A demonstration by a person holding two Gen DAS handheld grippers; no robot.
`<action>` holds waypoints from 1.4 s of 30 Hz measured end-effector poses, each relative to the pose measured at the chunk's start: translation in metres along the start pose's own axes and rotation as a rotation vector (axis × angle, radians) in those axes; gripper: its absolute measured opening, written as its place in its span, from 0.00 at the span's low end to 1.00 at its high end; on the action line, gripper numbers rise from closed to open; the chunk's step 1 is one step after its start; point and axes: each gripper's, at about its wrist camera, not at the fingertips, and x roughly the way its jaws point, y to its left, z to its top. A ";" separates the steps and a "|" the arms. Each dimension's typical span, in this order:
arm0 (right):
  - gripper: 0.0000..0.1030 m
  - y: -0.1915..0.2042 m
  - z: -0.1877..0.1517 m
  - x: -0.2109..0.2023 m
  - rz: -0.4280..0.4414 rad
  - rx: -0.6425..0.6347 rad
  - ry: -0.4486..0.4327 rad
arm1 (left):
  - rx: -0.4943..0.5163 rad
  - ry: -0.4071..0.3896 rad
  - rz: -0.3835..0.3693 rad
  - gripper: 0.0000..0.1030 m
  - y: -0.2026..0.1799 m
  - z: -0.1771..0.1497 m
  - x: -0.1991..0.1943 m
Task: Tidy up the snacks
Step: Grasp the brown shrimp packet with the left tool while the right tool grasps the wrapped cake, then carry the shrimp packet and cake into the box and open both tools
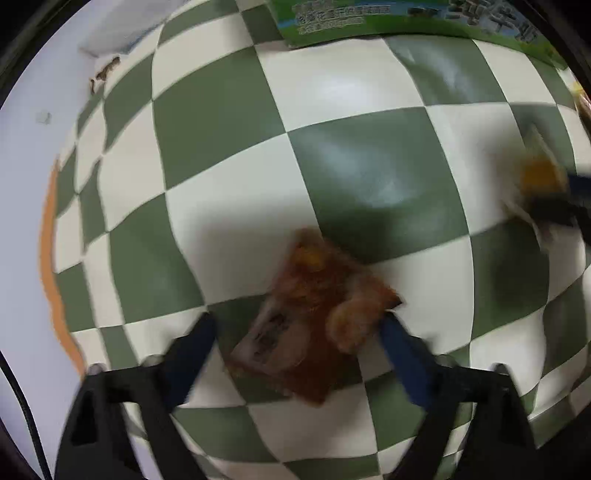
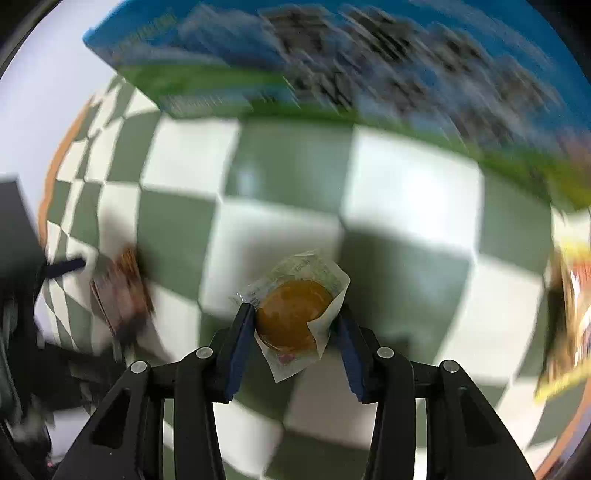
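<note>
**Two snack packets between the jaws on the checked cloth**

A round golden-brown cake in a clear plastic wrapper with white printed edges [image 2: 295, 314] lies on the green-and-cream checked tablecloth [image 2: 406, 192], directly between the blue-padded fingers of the right gripper [image 2: 295, 314]. The left pad touches the wrapper's edge beside the cake and the right pad meets the folded wrapper on the other side, so the jaws are closed onto the packet. The small print on the wrapper is too fine to read.

A flat reddish-brown snack packet with a pale label panel [image 1: 314, 314] lies tilted on the same cloth between the fingers of the left gripper [image 1: 299, 325]. The right pad touches the packet's corner, while the left pad stands apart from it with cloth showing between; the jaws are open around the packet. Its label carries dark characters, blurred past reading.

At the far edge of the cloth stands a large blue-and-green printed carton [image 1: 406, 22] with white Chinese lettering, smeared and not legible. A yellow-edged snack bag [image 2: 569, 314] lies at the right side of the cloth in the right wrist view, and an orange border [image 1: 48, 240] trims the cloth's left edge
</note>
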 end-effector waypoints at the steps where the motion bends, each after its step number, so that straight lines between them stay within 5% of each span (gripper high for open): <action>1: 0.46 -0.003 -0.007 0.000 -0.014 0.012 0.005 | -0.058 0.006 -0.047 0.70 0.010 0.001 0.002; 5: 0.46 -0.020 -0.034 0.002 -0.009 0.143 0.026 | -0.363 -0.007 -0.262 0.70 0.059 -0.003 0.004; 8: 0.46 -0.033 -0.042 0.007 0.053 0.260 0.031 | -0.387 0.024 -0.340 0.76 0.065 -0.007 0.012; 15: 0.61 -0.044 -0.044 0.017 0.133 0.402 0.035 | -0.234 0.020 -0.261 0.78 0.020 -0.004 0.009; 19: 0.63 -0.026 -0.041 0.022 0.060 0.331 0.043 | -0.245 0.004 -0.239 0.54 -0.003 -0.017 0.003; 27: 0.52 0.016 -0.042 0.030 -0.045 0.230 -0.002 | -0.419 0.041 -0.341 0.53 -0.017 -0.053 0.007; 29: 0.44 0.020 -0.046 0.027 -0.037 0.225 -0.011 | -0.421 0.040 -0.350 0.53 -0.023 -0.059 0.006; 38: 0.44 0.008 -0.048 0.007 0.036 0.220 -0.036 | -0.413 -0.006 -0.370 0.53 -0.040 -0.063 -0.022; 42: 0.44 0.001 -0.046 -0.028 0.105 0.231 -0.094 | -0.409 -0.066 -0.434 0.53 -0.037 -0.054 -0.061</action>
